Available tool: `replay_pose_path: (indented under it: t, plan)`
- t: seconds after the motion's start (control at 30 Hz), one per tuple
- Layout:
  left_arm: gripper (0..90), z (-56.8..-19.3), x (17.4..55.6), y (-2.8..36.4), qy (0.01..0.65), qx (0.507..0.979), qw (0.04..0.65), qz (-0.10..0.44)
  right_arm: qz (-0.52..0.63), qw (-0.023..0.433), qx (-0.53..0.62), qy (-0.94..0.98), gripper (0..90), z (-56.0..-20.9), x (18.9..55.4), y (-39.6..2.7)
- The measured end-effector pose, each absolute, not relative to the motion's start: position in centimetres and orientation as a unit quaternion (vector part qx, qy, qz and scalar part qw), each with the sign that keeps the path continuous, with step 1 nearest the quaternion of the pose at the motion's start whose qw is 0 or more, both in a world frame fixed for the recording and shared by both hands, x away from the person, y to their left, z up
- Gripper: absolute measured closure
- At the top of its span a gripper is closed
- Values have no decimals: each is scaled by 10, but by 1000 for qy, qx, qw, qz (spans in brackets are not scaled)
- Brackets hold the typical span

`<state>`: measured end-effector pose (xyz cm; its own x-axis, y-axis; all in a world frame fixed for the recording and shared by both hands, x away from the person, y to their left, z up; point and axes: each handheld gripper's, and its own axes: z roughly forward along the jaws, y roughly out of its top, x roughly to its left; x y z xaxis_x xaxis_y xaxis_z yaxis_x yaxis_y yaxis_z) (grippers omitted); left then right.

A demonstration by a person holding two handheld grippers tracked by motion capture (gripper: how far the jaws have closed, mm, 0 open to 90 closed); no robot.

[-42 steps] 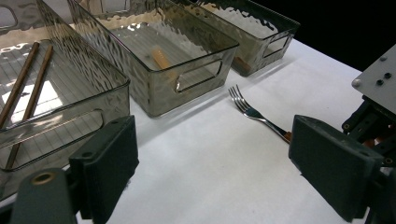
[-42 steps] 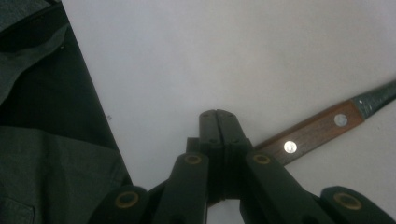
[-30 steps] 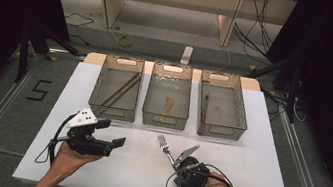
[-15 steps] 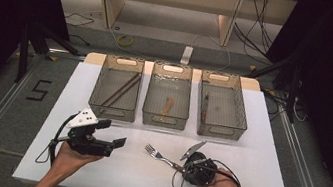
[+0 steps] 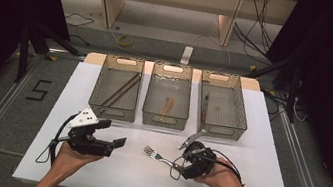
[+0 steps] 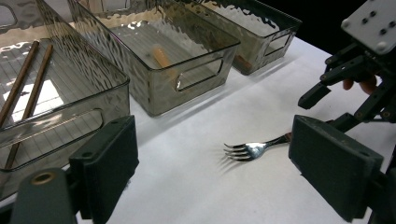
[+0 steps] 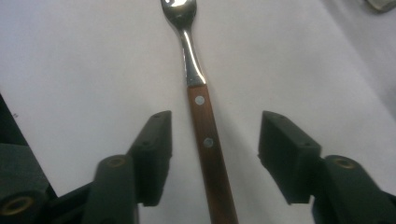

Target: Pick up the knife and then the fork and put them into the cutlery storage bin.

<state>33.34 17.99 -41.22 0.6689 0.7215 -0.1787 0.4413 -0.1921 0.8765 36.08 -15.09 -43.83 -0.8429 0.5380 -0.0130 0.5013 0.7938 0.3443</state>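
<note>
Lying flat on the white desk (image 5: 106, 172), the fork (image 7: 201, 112) sits between the jaws of the right hand-held gripper (image 7: 212, 154), which have just been opening and stand apart from its wooden handle without touching. Its prongs point toward the left hand-held gripper (image 6: 212, 158), whose jaws gape wide and empty near three bins (image 5: 164, 118).

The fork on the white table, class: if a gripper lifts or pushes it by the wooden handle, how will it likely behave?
The fork looks rigid, metal head riveted to wood, so it should not bend. Its polished neck seems slippery; the handle probably grips better. Lying flat on the table, it would likely slide, not roll.
</note>
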Motion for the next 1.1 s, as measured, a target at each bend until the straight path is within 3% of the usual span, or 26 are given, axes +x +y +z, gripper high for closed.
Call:
replay_pose_path:
  t: [0.2,0.67,1.1]
  plan:
    - [151,-412,333,180,382,760,507,137,146,49,263,952,390,-446,365,-142]
    - [150,-412,333,180,382,760,508,137,121,34,255,959,632,-454,372,-138]
    - [151,-412,333,179,382,761,507,136,114,34,250,961,727,-457,371,-134]
